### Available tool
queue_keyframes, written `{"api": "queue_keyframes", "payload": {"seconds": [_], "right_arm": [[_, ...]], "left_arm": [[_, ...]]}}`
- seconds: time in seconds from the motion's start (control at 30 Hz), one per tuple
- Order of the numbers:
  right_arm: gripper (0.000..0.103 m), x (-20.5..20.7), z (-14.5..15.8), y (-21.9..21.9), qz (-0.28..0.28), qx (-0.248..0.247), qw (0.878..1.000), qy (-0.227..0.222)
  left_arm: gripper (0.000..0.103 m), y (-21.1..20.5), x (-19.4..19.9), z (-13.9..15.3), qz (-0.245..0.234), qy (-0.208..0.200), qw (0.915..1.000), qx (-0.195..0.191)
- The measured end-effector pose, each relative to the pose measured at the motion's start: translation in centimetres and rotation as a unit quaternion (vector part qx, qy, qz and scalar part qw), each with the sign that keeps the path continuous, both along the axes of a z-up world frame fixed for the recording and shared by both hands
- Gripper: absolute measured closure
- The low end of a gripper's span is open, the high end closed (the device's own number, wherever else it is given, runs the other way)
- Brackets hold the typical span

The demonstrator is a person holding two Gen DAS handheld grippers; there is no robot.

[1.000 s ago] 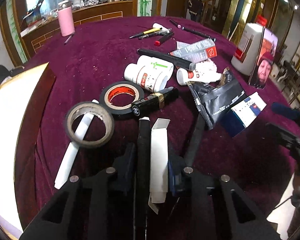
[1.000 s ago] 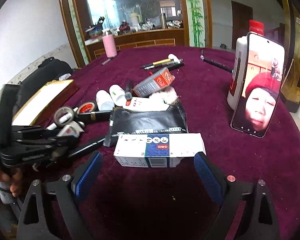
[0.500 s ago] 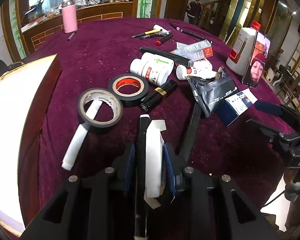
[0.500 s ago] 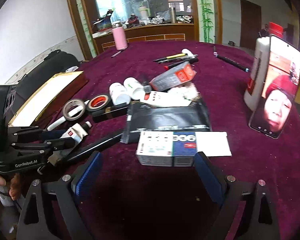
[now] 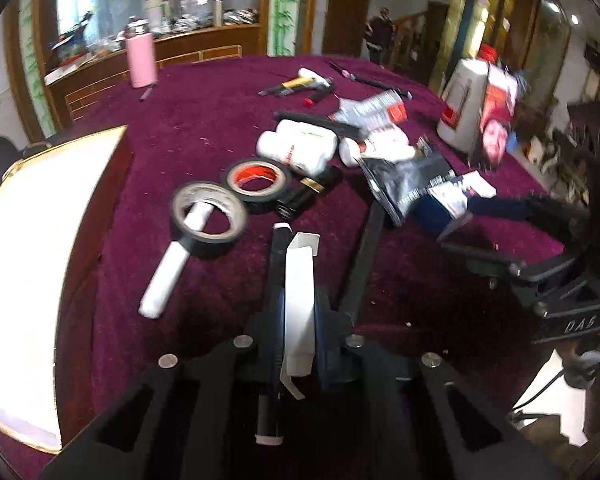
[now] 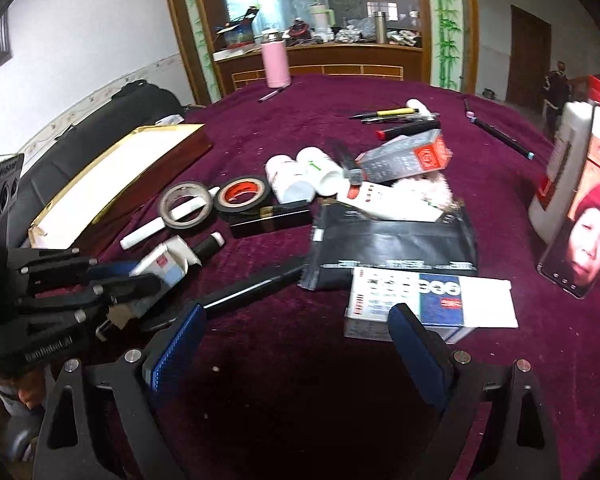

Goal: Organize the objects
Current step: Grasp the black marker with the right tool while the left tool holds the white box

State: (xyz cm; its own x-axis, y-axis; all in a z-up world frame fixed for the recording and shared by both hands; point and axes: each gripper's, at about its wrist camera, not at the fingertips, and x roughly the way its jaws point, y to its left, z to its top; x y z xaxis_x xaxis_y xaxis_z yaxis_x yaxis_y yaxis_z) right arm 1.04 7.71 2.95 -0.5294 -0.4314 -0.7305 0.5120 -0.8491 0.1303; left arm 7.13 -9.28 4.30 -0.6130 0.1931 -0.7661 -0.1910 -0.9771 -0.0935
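Left gripper point(image 5: 298, 332) pinches the flimsy white carton point(image 5: 299, 300) mid-length beside the tape rolls point(image 5: 236, 196), easily crushed, while right gripper point(image 6: 296, 344) gapes empty

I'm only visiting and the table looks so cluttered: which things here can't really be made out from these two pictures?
- Small white carton in the left gripper: left wrist view, its sides are hidden by the shut fingers.
- Print on the blue-and-white box: blurred; the right gripper's finger covers a corner.
- Black pouch: left wrist view, motion blur smears its lettering.
- Wooden box: cut off by the left edge.
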Motion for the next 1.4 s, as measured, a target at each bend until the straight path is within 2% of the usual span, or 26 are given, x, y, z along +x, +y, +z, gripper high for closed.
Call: {"api": "queue_keyframes", "payload": {"seconds": [0.13, 0.2, 0.37, 0.43, 0.47, 0.5, 0.6, 0.8, 0.93, 1.03, 1.13, 1.2, 1.37, 1.4], "right_arm": [[0.008, -0.2, 0.1, -1.4, 0.019, -0.022, 0.999, -0.021], [0.008, -0.4, 0.2, -2.5, 0.029, -0.04, 0.998, -0.034], [0.009, -0.5, 0.2, -5.5, 0.052, -0.064, 0.995, -0.054], [0.022, -0.6, -0.1, -6.3, 0.053, -0.071, 0.994, -0.068], [0.041, -0.7, -0.4, -6.6, 0.056, -0.074, 0.992, -0.08], [0.05, -0.8, -0.6, -6.8, 0.057, -0.077, 0.991, -0.091], [0.054, -1.1, -1.5, -6.4, 0.017, -0.065, 0.992, -0.109], [0.055, -2.0, -2.2, -4.9, -0.046, -0.078, 0.987, -0.129], [0.055, -2.4, -3.0, -4.6, -0.069, -0.067, 0.986, -0.138], [0.054, -2.8, -2.9, -4.8, -0.077, -0.065, 0.987, -0.126], [0.055, -3.3, -2.9, -5.9, -0.067, -0.039, 0.991, -0.108], [0.067, -3.2, -2.9, -6.3, -0.054, -0.008, 0.994, -0.091], [0.081, -3.4, -2.7, -4.9, -0.01, 0.033, 0.995, -0.09], [0.088, -3.4, -2.7, -4.5, -0.008, 0.047, 0.995, -0.089]], "left_arm": [[0.09, -3.0, 0.6, 1.0, 0.042, 0.009, 0.9988, 0.024], [0.09, -4.0, 0.8, 0.9, 0.058, 0.007, 0.998, 0.022], [0.09, -5.2, 1.4, 0.1, 0.068, -0.006, 0.9971, 0.033], [0.09, -5.3, 1.8, -0.1, 0.066, -0.008, 0.9972, 0.036], [0.09, -5.3, 2.0, -0.3, 0.064, -0.01, 0.9971, 0.039], [0.09, -5.3, 2.1, -0.5, 0.064, -0.012, 0.9971, 0.04], [0.09, -5.4, 2.4, -0.9, 0.064, -0.016, 0.9968, 0.046], [0.09, -4.6, 2.2, -1.7, 0.048, -0.03, 0.9966, 0.059], [0.09, -3.7, 2.4, -1.7, 0.035, -0.033, 0.9964, 0.069], [0.09, -3.2, 2.4, -1.8, 0.028, -0.034, 0.9965, 0.071], [0.09, -2.9, 2.3, -1.8, 0.024, -0.039, 0.9953, 0.085], [0.09, -2.9, 2.4, -1.8, 0.025, -0.039, 0.9955, 0.082], [0.09, -3.5, 2.5, -1.2, 0.032, -0.036, 0.9959, 0.076], [0.09, -3.7, 2.5, -1.1, 0.034, -0.035, 0.996, 0.075]]}}
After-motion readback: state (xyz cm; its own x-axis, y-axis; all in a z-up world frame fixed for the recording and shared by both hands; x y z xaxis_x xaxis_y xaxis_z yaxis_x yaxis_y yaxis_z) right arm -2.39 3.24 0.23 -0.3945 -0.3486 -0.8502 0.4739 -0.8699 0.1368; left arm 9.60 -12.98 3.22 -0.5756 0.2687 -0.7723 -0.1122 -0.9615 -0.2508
